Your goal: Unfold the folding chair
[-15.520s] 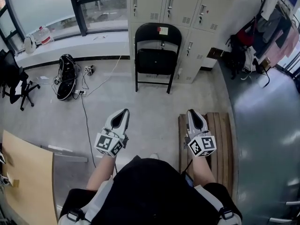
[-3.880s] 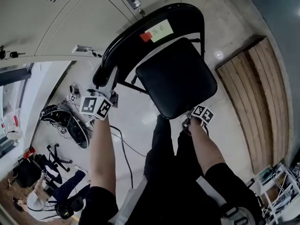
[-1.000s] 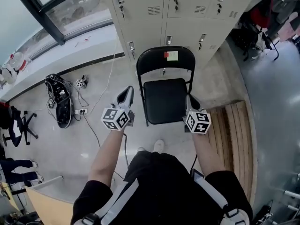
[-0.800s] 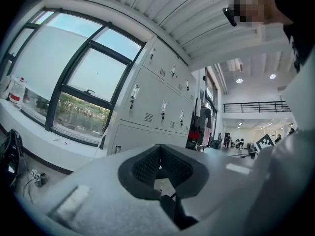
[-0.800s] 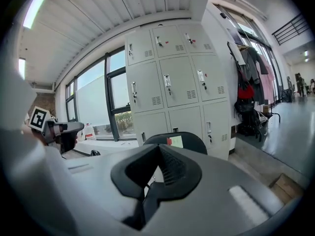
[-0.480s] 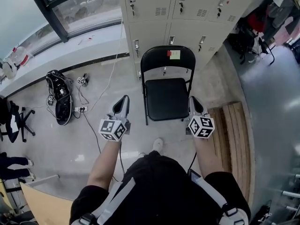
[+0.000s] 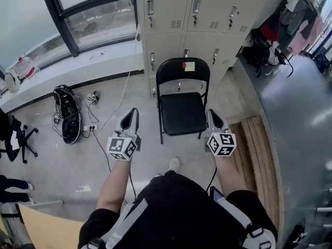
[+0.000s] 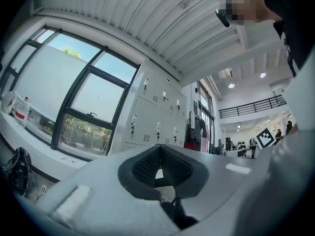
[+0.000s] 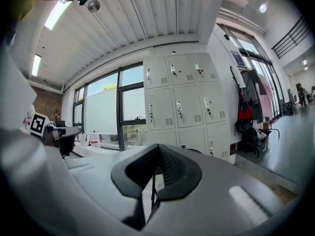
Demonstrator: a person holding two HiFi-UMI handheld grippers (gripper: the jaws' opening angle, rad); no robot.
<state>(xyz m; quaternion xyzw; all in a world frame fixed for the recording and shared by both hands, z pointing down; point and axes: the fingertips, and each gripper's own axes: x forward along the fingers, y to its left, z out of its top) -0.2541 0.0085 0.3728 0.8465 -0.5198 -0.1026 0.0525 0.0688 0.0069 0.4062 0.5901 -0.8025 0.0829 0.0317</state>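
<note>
Though the folding chair [image 7: 182, 113] stands open, left gripper [image 7: 133, 112] and right gripper [image 7: 211, 113]: jaws together; nothing held

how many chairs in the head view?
2. The folding chair stands unfolded in front of the lockers, mid-frame. A black office chair sits at the left edge, partly cut off. More could be out of frame.

Black chair [image 7: 182, 112], beige lockers [image 7: 192, 14]
</note>
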